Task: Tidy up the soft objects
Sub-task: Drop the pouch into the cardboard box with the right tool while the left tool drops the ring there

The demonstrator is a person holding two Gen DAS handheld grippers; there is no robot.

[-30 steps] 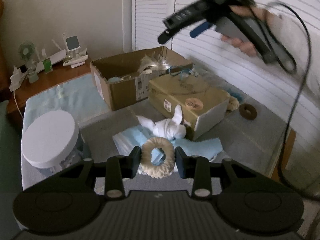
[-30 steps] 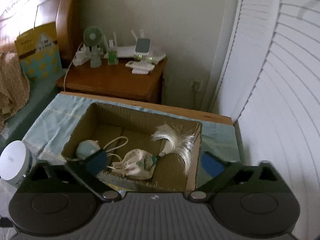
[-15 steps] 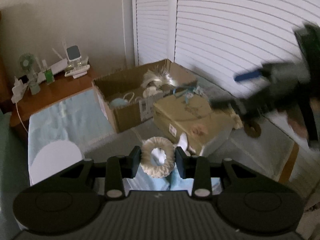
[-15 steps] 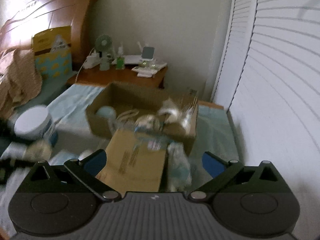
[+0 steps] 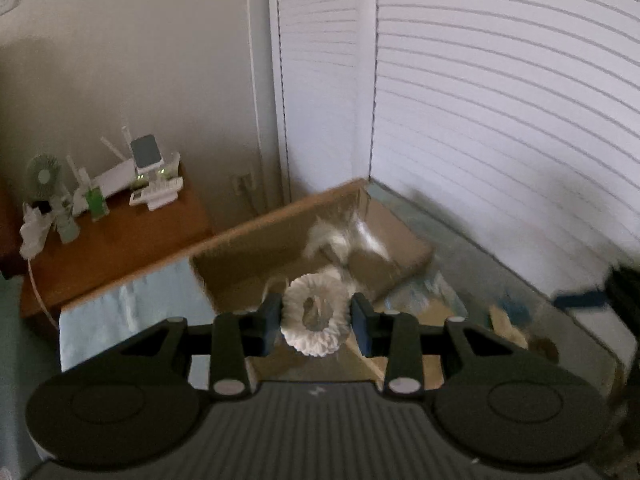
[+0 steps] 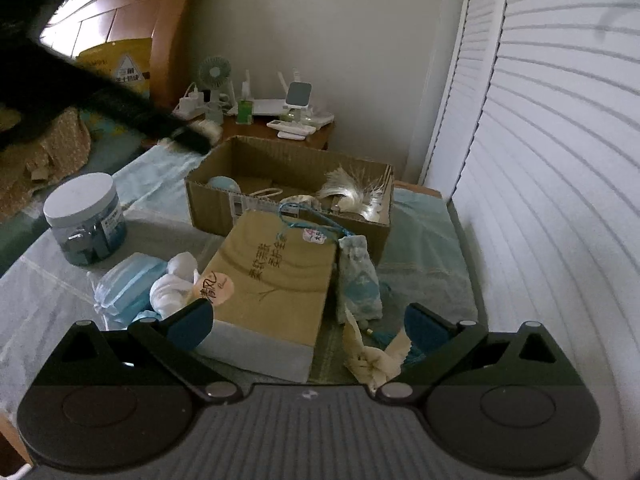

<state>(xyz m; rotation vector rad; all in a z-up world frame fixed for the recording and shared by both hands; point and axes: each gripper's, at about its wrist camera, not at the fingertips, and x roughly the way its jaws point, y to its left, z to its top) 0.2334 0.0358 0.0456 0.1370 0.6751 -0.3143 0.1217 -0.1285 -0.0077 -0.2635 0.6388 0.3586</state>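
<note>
My left gripper (image 5: 316, 318) carries a white fluffy ring (image 5: 314, 342) above the open cardboard box (image 5: 248, 240). Its jaws are opening, and the ring still sits between the pads. In the right wrist view the left gripper is a dark blur (image 6: 120, 100) over the cardboard box's (image 6: 288, 204) far left corner. My right gripper (image 6: 308, 322) stands open and empty, low over a flat tan box (image 6: 272, 280). A blue-white fabric pouch (image 6: 360, 276) and a cream cloth (image 6: 372, 356) lie between the tan box and the right finger. White tassel (image 6: 352, 192) lies in the cardboard box.
Left of the tan box lie a knotted white cloth (image 6: 172, 284) and a packet of blue masks (image 6: 128, 284). A white-lidded jar (image 6: 84, 216) stands further left. A wooden nightstand (image 6: 256, 128) with a fan and small devices is behind. Louvered doors (image 6: 540, 200) line the right.
My left gripper rose and carried the ring from the bed surface to above the cardboard box. My right gripper drew back from over the cardboard box and sank toward the tan box.
</note>
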